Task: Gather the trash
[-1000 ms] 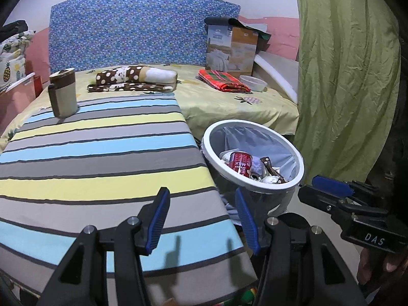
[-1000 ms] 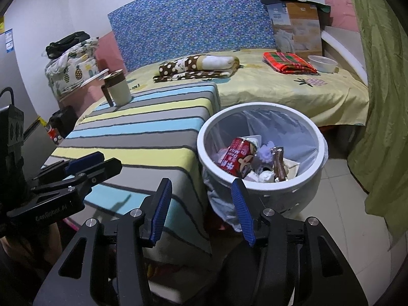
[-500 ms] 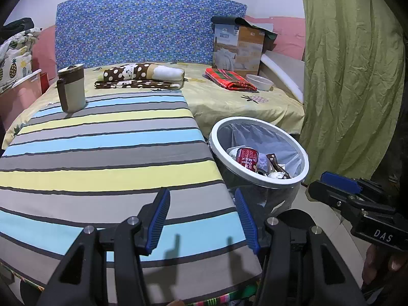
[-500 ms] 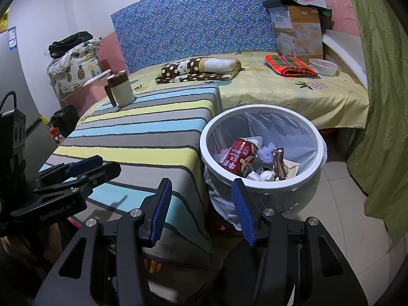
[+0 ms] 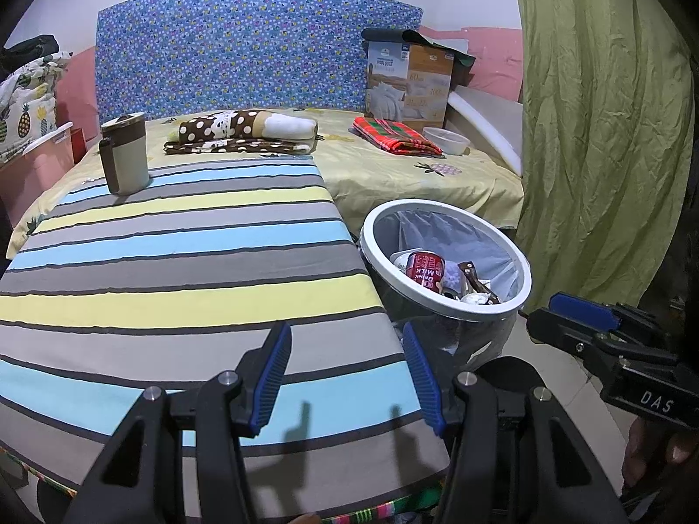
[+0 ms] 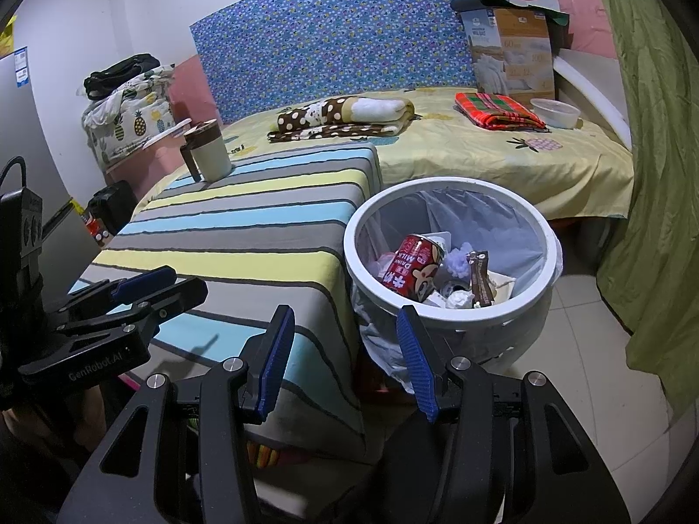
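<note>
A white round trash bin (image 5: pixel 520 270) (image 6: pixel 535 218) with a plastic liner stands on the floor right of the striped table. Inside lie a red milk can (image 5: pixel 424 270) (image 6: pixel 410 273), a brown wrapper (image 6: pixel 478 277) and crumpled paper. My left gripper (image 5: pixel 347 375) is open and empty above the table's near edge. My right gripper (image 6: pixel 345 358) is open and empty, low in front of the bin. Each gripper also shows in the other's view: the right one (image 5: pixel 581 312), the left one (image 6: pixel 144 286).
The table has a striped cloth (image 5: pixel 174 262) with a lidded mug (image 5: pixel 124 153) at its far left. Behind is a bed with a folded dotted blanket (image 5: pixel 244 131), a red plaid cloth (image 5: pixel 395 139), a plastic bowl (image 5: pixel 445 139) and a cardboard box (image 5: pixel 408 83). A green curtain (image 5: pixel 594 131) hangs at right.
Both grippers have drawn back and up a little from the table and bin, so the scene looks farther away. Both jaws stay open and empty.
</note>
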`<state>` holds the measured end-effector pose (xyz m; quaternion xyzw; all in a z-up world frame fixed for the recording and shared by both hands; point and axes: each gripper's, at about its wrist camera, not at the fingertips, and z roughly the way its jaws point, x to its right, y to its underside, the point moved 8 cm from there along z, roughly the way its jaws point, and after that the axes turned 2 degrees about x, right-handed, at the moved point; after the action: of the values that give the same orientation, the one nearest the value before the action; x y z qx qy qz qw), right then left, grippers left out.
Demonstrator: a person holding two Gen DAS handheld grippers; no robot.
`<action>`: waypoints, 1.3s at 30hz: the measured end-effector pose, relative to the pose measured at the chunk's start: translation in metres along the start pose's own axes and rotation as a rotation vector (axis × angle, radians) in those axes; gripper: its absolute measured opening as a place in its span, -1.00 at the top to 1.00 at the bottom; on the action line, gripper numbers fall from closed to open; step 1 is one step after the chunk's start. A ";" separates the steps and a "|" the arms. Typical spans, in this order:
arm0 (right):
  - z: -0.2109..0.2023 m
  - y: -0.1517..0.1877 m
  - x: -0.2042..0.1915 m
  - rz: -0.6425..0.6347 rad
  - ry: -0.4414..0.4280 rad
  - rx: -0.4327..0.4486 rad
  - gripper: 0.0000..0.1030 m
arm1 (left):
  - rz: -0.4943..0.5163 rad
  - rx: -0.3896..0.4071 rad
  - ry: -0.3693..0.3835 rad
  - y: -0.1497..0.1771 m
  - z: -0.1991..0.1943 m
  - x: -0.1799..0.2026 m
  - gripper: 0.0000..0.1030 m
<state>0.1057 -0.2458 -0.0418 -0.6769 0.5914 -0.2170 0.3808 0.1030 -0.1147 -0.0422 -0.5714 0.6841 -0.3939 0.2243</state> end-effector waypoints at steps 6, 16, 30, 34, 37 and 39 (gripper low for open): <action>0.000 0.000 0.000 0.000 0.000 0.000 0.01 | 0.000 -0.001 -0.001 0.000 0.000 0.000 -0.07; 0.001 0.001 -0.001 0.000 -0.003 -0.002 0.01 | 0.001 -0.001 -0.004 0.001 -0.001 0.000 -0.07; 0.002 0.002 -0.003 0.002 -0.007 -0.005 0.01 | 0.014 0.001 -0.025 0.003 -0.001 -0.002 -0.07; 0.002 0.002 -0.003 0.001 -0.007 -0.005 0.01 | 0.012 -0.001 -0.029 0.003 0.000 -0.001 -0.07; 0.001 0.002 -0.004 0.001 -0.007 -0.005 0.01 | 0.011 -0.002 -0.037 0.004 -0.001 -0.002 -0.07; 0.001 0.002 -0.005 0.001 -0.008 -0.005 0.01 | 0.011 -0.003 -0.036 0.004 -0.001 -0.002 -0.07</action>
<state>0.1043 -0.2409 -0.0438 -0.6782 0.5908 -0.2126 0.3817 0.1006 -0.1124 -0.0448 -0.5749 0.6838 -0.3813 0.2380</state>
